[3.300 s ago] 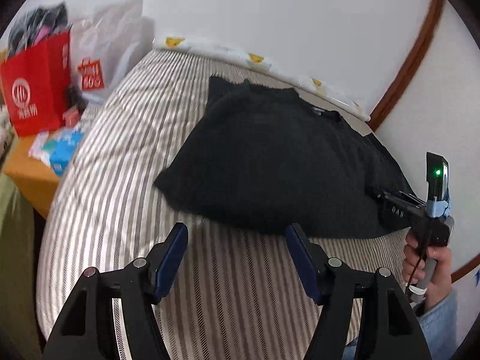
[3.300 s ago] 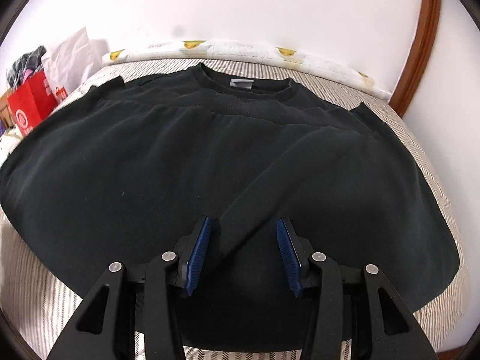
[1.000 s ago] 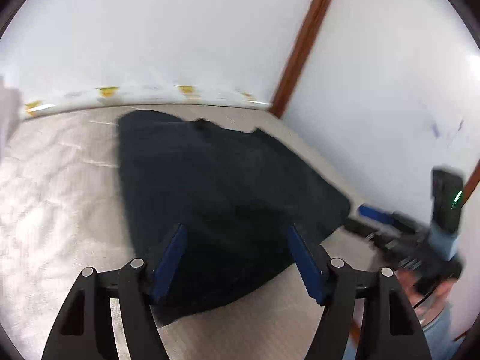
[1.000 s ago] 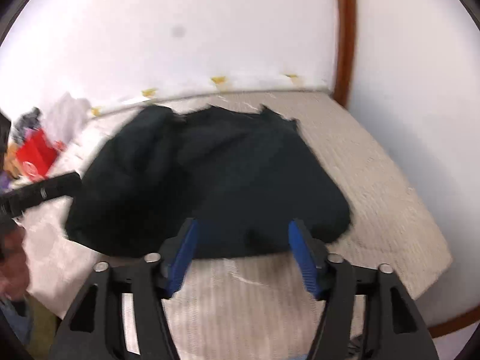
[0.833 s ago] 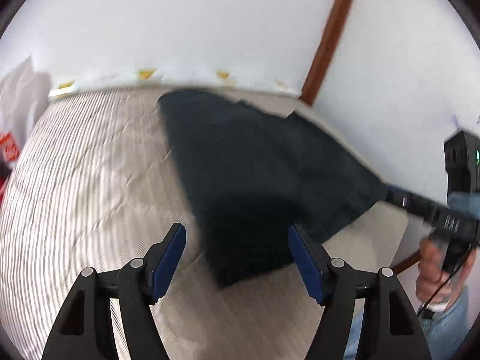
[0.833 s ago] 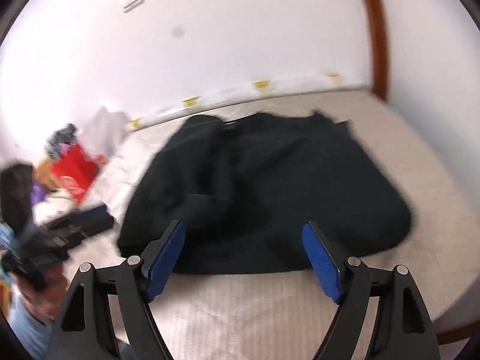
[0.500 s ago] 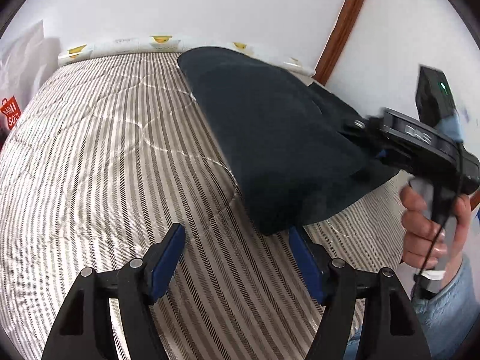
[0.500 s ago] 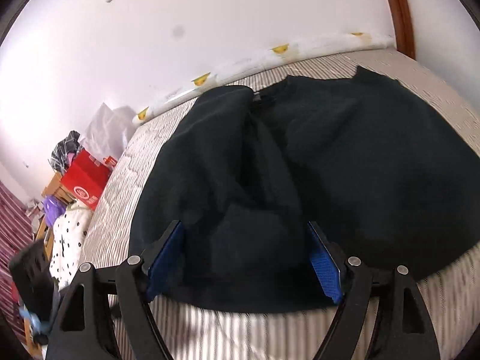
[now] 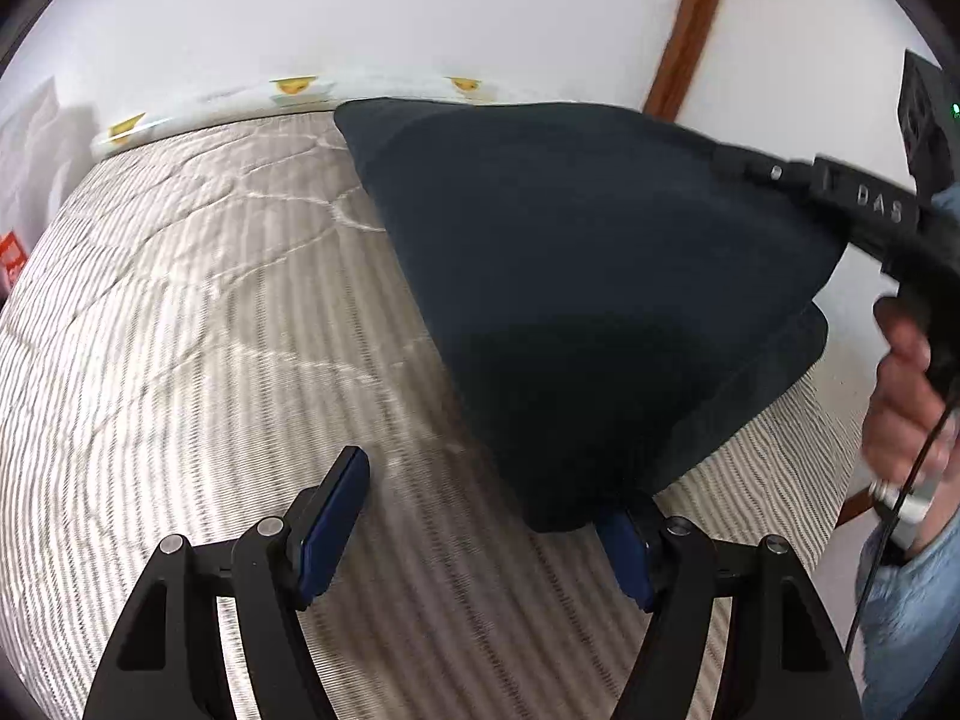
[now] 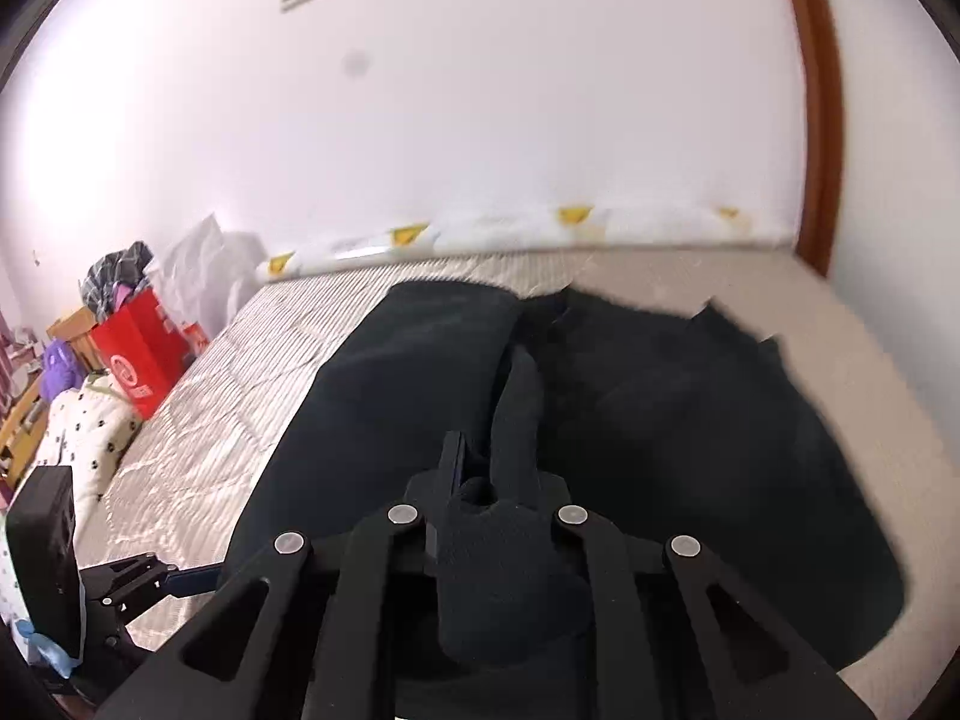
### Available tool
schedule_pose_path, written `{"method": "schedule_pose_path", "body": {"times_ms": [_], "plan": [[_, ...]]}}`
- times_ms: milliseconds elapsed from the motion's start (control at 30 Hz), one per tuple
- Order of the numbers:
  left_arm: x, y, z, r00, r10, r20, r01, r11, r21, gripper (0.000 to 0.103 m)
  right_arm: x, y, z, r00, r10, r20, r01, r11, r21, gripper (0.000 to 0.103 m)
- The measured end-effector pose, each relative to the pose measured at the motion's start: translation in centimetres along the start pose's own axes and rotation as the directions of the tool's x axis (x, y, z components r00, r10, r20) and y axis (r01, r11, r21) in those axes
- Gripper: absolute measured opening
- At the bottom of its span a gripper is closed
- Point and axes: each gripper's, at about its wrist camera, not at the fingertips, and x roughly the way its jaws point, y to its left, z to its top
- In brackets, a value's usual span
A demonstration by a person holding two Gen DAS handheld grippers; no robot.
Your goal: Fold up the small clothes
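- Left wrist view: the left gripper (image 9: 480, 516) has its jaws apart above the striped bed (image 9: 180, 360); nothing is pressed between the blue pads.
- The black sweatshirt (image 9: 588, 276) is lifted on its right side into a tent-like fold. Its lowest corner hangs just in front of the left gripper's right finger and covers that fingertip; whether cloth and pad touch cannot be told.
- The right gripper (image 9: 729, 159) comes in from the right edge, its tip at the raised top edge of the sweatshirt. The person's hand (image 9: 906, 396) grips its handle, with a blue denim sleeve (image 9: 912, 588) below.
- Right wrist view: the right gripper (image 10: 489, 468) has just been closing, and its jaws are clamped on a bunched fold of the black sweatshirt (image 10: 690, 420), which fills the gap between the fingers and bulges back over the linkage.
- The rest of the sweatshirt lies spread on the bed (image 10: 240, 396), reaching toward the far wall.
- Beyond the bed's left edge stands a red paper bag (image 10: 141, 360) with dark checked clothing (image 10: 114, 276) bulging out of its top; a white plastic bag (image 10: 204, 276) stands behind it, contents not visible.
- The left gripper (image 10: 180, 579) shows at the lower left edge, only partly in view.
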Motion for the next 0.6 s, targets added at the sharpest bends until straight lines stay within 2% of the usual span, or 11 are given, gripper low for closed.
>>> {"method": "schedule_pose_path", "body": {"times_ms": [167,267,367,533,600], "plan": [[0.4,-2.5,0.9,1.0,0.015,0.012,-0.016,0.998,0.058,0.071,-0.7,-3.8,0.5,0.997,-0.075,0.024,0.075,0.997,-0.011,0.013],[0.7,-3.5,1.2,1.0,-0.022,-0.005,0.022,0.997,0.072,0.071,-1.5,-6.3,0.6,0.994,-0.105,0.039,0.105,0.994,0.017,0.013],[1.2,-4.9,1.5,1.0,-0.023,-0.007,0.023,0.994,0.107,0.07,-2.2,-9.1,0.7,0.989,-0.134,0.053,0.131,0.989,0.061,0.012],[2.4,-7.6,1.9,1.0,-0.012,0.007,0.011,0.986,0.168,0.07,-3.2,-14.1,-0.5,0.976,-0.214,0.04,0.208,0.971,0.122,0.012],[2.9,-8.3,2.0,1.0,-0.002,0.009,0.0,0.984,0.179,0.07,-3.0,-15.9,-1.3,0.976,-0.216,0.011,0.212,0.965,0.155,0.012]]}}
